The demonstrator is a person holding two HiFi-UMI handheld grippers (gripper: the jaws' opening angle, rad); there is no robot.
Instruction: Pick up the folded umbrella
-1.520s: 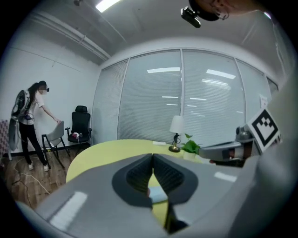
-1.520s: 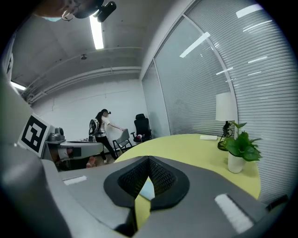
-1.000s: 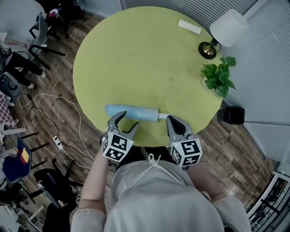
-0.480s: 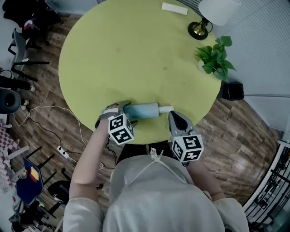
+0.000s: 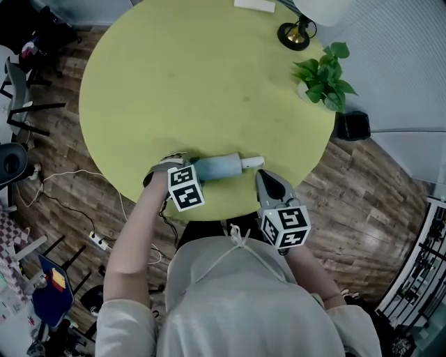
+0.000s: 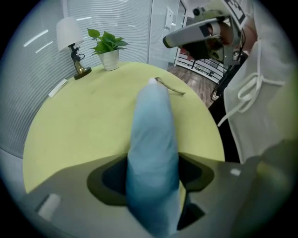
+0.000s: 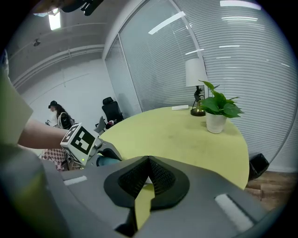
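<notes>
The folded umbrella [image 5: 217,167], pale blue with a white handle end [image 5: 252,163], lies across the near edge of the round yellow-green table [image 5: 195,84]. My left gripper [image 5: 181,167] points steeply down over its left end. In the left gripper view the umbrella [image 6: 153,148] fills the gap between the jaws of that gripper [image 6: 153,172], which are closing with both pads against the fabric. My right gripper [image 5: 265,177] hovers just right of the handle, jaws shut and empty [image 7: 149,163]. The right gripper view also catches the left gripper's marker cube [image 7: 80,139].
A potted plant [image 5: 322,73], a lamp [image 5: 296,33] and a flat white object [image 5: 254,5] stand at the table's far right side. A black bin [image 5: 352,125] sits on the wood floor beyond. Chairs [image 5: 17,111] and cables [image 5: 66,202] are to the left.
My left gripper dropped from the table edge onto the umbrella's left end, rolled over and closed around it. The right gripper sank slightly. The head view shifted, so the table sits higher in frame.
</notes>
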